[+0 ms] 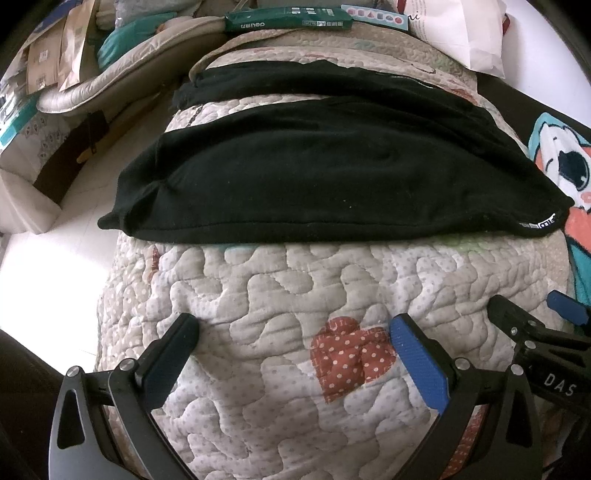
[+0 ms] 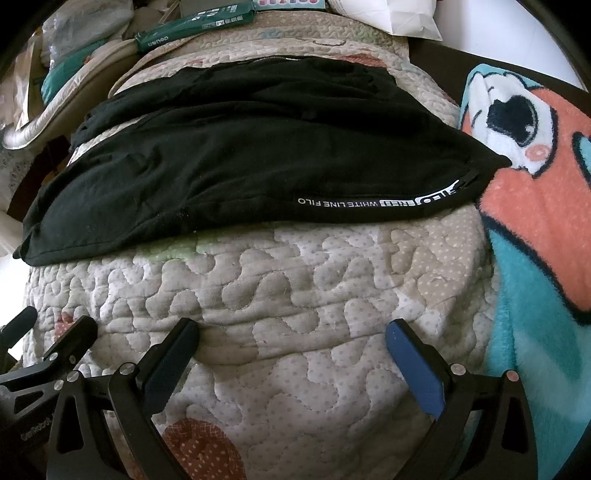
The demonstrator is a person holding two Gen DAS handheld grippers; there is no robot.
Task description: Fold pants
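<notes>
Nearest the lens: left claw [image 1: 293, 334], spread wide, gripping nothing, poised over bare quilt [image 1: 258, 295] with a red dotted heart patch [image 1: 351, 354] between its fingers. Same for right claw [image 2: 291, 336]: wide apart, empty, over quilt, just beside the left one.

Beyond both claws, across a strip of bare quilt: black pants [image 1: 325, 166], spread flat and sideways, long near edge facing the claws. Legs laid apart, with a sliver of quilt showing between them toward the left end. White lettering [image 2: 373, 203] along the near edge toward the right end, so likely a side seam or trim there. Right of the pants, touching their right tip: cartoon blanket [image 2: 535, 221] in coral and teal. Past the pants, at the far edge of the bed: green box [image 1: 288, 18] and white paper bag [image 1: 461, 29]. Left of the pants: floor, then clutter, too warped to name.

Step in hand, by judgement: reach out and take the near edge for the first fold, near leg over far leg. To do it well:

- Spread the claws along the near edge, one toward each end, not both at the middle.
- Pinch only the near leg's edge, both layers, without catching quilt.
- Lift level and together; carry over to meet the far leg's outer edge.
- Mind the left end, overhanging the bed corner: limp cloth there, apt to sag or slide off.
- Keep clear of the cartoon blanket at the right tip.
</notes>
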